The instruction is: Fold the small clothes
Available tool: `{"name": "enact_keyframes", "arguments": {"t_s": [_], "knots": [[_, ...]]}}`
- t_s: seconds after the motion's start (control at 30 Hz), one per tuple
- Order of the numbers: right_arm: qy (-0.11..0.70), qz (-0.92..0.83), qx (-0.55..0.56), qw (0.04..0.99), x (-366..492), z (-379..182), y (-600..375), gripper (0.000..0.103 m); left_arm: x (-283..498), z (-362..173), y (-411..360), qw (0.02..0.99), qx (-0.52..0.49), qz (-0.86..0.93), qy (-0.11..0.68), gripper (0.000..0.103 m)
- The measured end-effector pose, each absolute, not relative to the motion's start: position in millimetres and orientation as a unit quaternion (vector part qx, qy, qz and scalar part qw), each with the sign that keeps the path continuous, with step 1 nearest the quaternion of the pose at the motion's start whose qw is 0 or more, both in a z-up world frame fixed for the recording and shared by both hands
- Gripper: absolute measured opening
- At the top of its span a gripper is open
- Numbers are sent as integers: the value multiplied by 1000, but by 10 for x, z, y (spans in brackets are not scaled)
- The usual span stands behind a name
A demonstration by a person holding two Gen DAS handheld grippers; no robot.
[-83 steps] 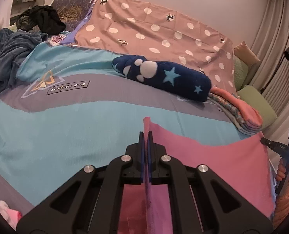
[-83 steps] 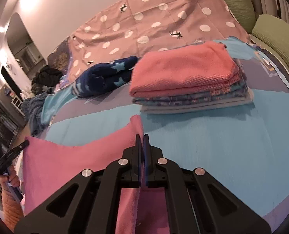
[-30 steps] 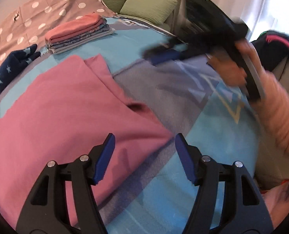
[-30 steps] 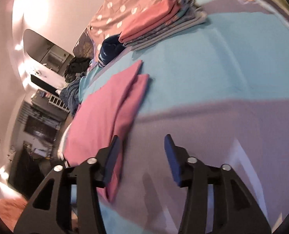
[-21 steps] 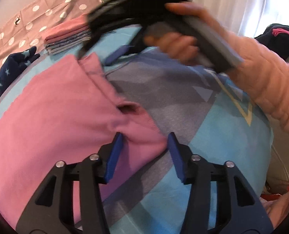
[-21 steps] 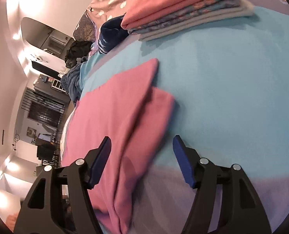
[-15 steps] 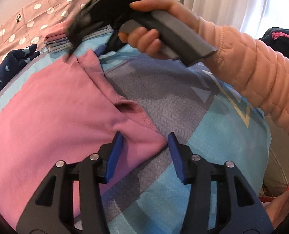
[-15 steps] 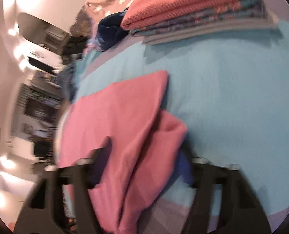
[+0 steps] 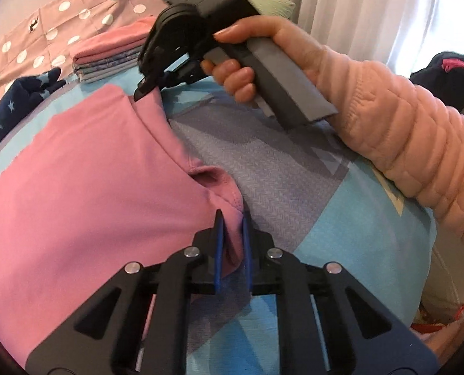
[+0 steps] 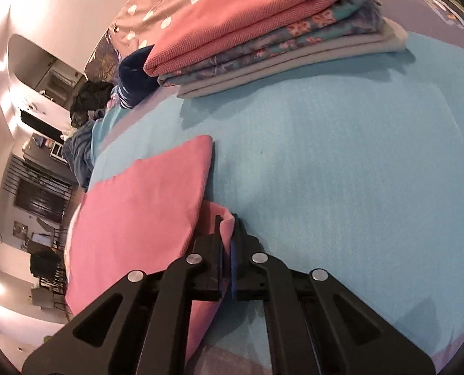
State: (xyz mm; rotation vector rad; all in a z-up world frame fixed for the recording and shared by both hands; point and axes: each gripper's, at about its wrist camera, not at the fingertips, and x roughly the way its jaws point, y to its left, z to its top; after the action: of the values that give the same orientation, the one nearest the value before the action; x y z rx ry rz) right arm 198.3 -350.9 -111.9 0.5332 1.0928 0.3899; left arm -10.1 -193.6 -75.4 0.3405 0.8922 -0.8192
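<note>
Both of your tools had been spread wide a second earlier, and your right hand (image 9: 263,50) had since swung across the bed to the far corner of the pink garment (image 9: 85,168). Your left gripper (image 9: 231,218) was closing its jaws on the near corner of that garment, pink cloth bunched between the blue pads (image 9: 219,250). Your right gripper (image 10: 226,222) was clamped together on a fold of the same cloth at its far corner.

That garment lay flat on the blue and grey bedspread (image 9: 294,187), between you and the pile of folded clothes (image 10: 263,31) farther up the bed.

How much cloth sat inside either grip was hidden by the black finger frames. In the left wrist view the right gripper's tips were dark against the cloth, so you could not have read their grip from there. The garment's left edge was cut off by the lens rim.

Only the left wrist view showed your hand, the peach quilted sleeve (image 9: 404,143), the curtain (image 9: 357,9) and a green pillow (image 9: 269,1) beyond the pile. Only the right wrist view showed the pile close up, a coral piece on top of floral and grey ones, and a dim, hard-to-read room past the garment's far side. The navy star-patterned cloth (image 9: 22,90) beside the pile was clear in the left view and half hidden behind the pile in the right.
</note>
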Motion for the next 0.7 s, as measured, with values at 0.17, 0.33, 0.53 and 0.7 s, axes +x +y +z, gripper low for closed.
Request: {"name": "enact_keyframes", "arguments": {"t_s": [0.17, 0.33, 0.53, 0.7], "knots": [[485, 143, 194, 840, 1607, -813, -3536, 13, 12, -671, -1732, 801, 53, -405, 438, 19], [452, 115, 161, 870, 984, -553, -3627, 19, -75, -440, -1387, 827, 11, -392, 402, 52], [427, 101, 118, 891, 494, -286, -3340, 25, -69, -285, -327, 881, -39, -282, 377, 55], [408, 164, 55, 896, 380, -115, -2535, 41, -249, -227, 879, 917, -103, -150, 355, 53]]}}
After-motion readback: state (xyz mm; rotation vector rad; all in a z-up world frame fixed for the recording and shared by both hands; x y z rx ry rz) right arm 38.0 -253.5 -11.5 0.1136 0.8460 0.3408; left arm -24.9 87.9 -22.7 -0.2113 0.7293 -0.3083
